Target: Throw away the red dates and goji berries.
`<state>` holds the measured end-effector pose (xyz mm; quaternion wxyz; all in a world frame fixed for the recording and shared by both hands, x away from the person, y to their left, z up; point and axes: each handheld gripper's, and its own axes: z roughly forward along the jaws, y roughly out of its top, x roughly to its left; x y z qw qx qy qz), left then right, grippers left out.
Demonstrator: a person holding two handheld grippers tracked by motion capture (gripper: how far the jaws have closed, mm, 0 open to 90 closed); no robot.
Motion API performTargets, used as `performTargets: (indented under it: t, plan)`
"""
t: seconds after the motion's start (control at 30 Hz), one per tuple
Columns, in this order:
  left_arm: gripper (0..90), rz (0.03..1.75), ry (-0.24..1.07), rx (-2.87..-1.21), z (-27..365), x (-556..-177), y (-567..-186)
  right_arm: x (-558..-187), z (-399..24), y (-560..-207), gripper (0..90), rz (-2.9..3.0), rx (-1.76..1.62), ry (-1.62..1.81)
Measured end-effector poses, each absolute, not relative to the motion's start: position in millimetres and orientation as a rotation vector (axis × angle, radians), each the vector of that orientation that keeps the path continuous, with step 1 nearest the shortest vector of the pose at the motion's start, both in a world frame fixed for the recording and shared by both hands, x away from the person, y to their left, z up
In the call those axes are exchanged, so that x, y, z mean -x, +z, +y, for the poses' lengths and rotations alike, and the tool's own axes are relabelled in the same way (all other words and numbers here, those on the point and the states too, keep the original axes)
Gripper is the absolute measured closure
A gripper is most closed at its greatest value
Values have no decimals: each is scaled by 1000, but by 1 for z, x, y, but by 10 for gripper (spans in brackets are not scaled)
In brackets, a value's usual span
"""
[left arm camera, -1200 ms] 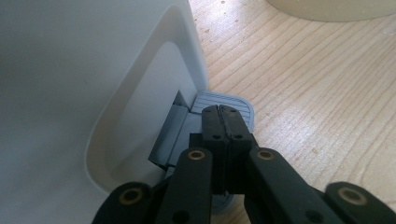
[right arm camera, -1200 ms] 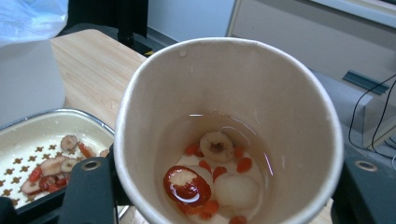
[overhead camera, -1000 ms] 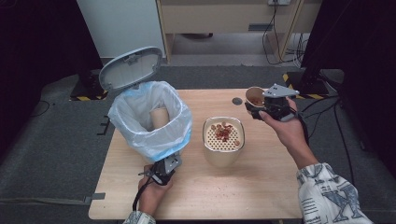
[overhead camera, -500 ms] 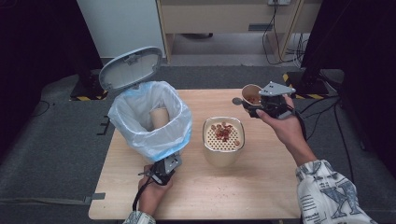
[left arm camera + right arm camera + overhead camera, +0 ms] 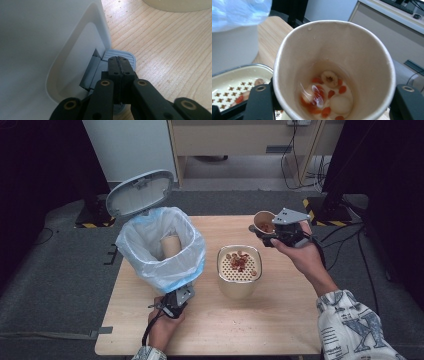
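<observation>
A white pedal bin [image 5: 160, 255] lined with a blue bag stands at the table's left, its grey lid [image 5: 140, 192] raised. A paper cup [image 5: 171, 245] lies inside it. My left gripper [image 5: 176, 301] is shut, its tips [image 5: 118, 60] resting on the bin's grey pedal [image 5: 128, 56]. My right gripper [image 5: 267, 227] is shut on a second paper cup [image 5: 263, 221], held in the air beyond a cream strainer container [image 5: 239, 270]. This cup [image 5: 332, 50] holds red bits, white pieces and some liquid at its bottom. Red scraps [image 5: 240, 261] lie on the strainer's perforated top.
The wooden table [image 5: 280, 320] has bare room in front and to the right of the strainer. A wooden cabinet [image 5: 240, 140] and trailing cables [image 5: 295, 165] stand beyond the table. Dark stands flank both sides.
My right gripper has carried the cup a little to the left, closer to the strainer. The left gripper has stayed on the pedal and the lid remains up.
</observation>
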<state>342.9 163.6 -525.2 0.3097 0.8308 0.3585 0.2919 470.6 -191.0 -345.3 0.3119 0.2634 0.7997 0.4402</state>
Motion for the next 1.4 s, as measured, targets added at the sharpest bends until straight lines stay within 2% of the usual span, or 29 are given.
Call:
performTargets:
  t: [1.4]
  plan:
    - [889, 956, 777, -2180, 162, -342, -526, -454, -165, -332, 340, 2074, -405, 980]
